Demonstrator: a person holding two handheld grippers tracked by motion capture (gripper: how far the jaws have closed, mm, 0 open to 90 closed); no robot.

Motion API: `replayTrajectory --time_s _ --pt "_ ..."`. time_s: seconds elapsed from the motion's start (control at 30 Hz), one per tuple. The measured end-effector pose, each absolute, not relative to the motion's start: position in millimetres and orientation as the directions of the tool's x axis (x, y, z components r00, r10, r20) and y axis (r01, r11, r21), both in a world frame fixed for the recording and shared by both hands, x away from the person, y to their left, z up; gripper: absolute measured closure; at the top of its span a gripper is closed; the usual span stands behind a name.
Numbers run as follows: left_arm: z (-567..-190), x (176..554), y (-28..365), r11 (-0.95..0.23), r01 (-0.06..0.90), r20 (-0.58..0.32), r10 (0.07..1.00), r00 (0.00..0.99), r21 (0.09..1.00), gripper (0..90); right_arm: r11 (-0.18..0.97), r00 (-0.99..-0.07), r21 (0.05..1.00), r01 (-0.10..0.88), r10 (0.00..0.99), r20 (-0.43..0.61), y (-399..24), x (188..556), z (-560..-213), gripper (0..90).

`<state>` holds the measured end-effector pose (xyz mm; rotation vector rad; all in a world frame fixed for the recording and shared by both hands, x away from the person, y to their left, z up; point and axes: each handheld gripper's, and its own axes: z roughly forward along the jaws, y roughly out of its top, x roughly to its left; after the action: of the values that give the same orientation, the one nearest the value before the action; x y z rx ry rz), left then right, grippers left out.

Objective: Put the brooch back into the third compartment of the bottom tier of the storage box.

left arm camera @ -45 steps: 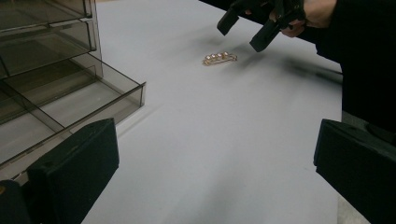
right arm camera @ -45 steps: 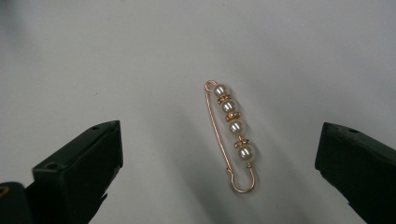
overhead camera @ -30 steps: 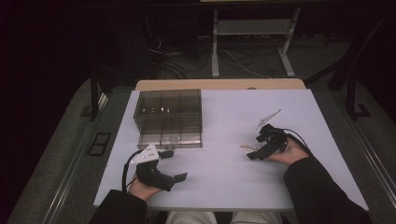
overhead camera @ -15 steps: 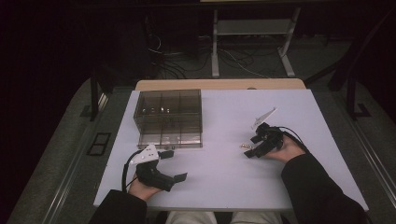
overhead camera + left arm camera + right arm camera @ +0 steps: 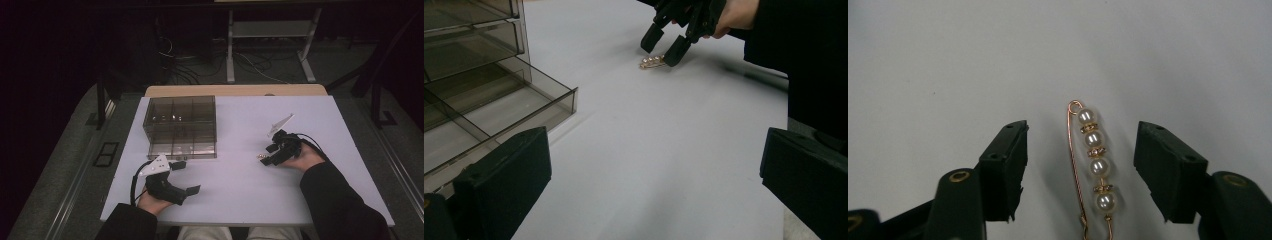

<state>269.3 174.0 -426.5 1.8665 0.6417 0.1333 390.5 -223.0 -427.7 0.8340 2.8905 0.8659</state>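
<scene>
Pearl pin [image 5: 1093, 165] lies flat on the white table [image 5: 240, 200], right of centre and well apart from the smoky clear organiser box [image 5: 181, 127] that sits toward the table's left rear. From the high view it is no more than a pale speck at the tip of the right gripper [image 5: 270, 156], so its make cannot be told there; the right gripper view gives the detail: a gold wire safety pin with four white pearls in a row, small gold spacers between them, its looped end pointing away from the camera. That same view shows the right gripper's two black jaws standing apart, one on each side of the pin, neither touching it, with a clear strip of table between each jaw and the wire. The left gripper view sees this from across the table: the right gripper tilted down from a hand [image 5: 736, 12] in a dark sleeve [image 5: 804, 60], one jaw tip just beside the pin's end, though whether it touches cannot be told from there. The left gripper [image 5: 182, 176] rests near the front left of the table, just in front of the box, its jaws wide apart and holding nothing. The left gripper view also shows the box's divided compartments, which look bare at its near corner.
</scene>
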Motion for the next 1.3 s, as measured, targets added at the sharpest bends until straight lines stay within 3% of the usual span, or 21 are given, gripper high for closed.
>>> replayTrajectory --time_s 0.67,1.3 --pt "-426.5 269.4 173.9 -0.249 0.366 -0.211 0.487 0.847 0.897 0.0 0.742 -0.875 0.501 0.445 0.479 0.067 -218.0 388.5 -431.9 65.7" --pt "-426.7 269.7 173.8 -0.252 0.365 -0.209 0.485 0.849 0.896 0.0 0.765 -0.885 0.485 0.423 0.463 0.041 -219.1 385.6 -430.8 74.0"
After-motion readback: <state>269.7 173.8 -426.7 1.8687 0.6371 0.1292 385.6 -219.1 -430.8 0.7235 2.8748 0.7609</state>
